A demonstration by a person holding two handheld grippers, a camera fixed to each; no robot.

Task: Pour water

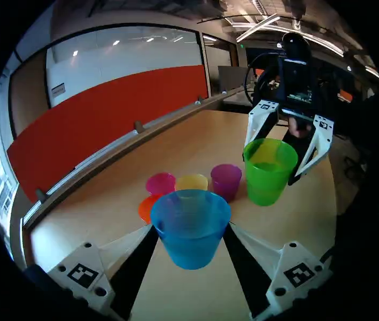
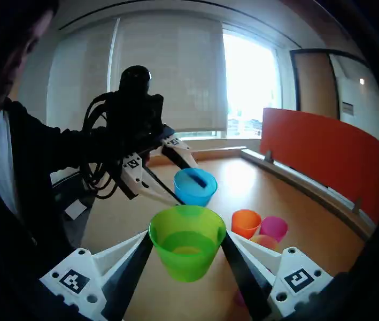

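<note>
Left gripper view
- Left gripper [image 1: 191, 230]: 2 fingers clamped on the sides of the blue cup [image 1: 191, 238], which sits upright between them over the table [image 1: 136, 176].
- Right gripper [image 1: 272, 160]: farther off, to the right; its 2 white fingers press the green cup [image 1: 267, 187] from both sides. A liquid level shows in this cup.
- 4 small cups on the table beyond the blue cup: orange cup [image 1: 145, 208], pink cup [image 1: 160, 183], yellow cup [image 1: 191, 182], purple cup [image 1: 226, 181].
- Red panel [image 1: 109, 117] along the table's far edge.

Right gripper view
- Right gripper [image 2: 188, 235]: fingers grip the green cup [image 2: 188, 257], liquid inside.
- Left gripper [image 2: 194, 193]: beyond, holding the blue cup [image 2: 192, 195], with 1 finger on each side.
- Orange cup [image 2: 245, 222] and pink cup [image 2: 273, 227] stand to the right.
- Person [image 2: 7, 160] at left; window [image 2: 248, 91] behind.
</note>
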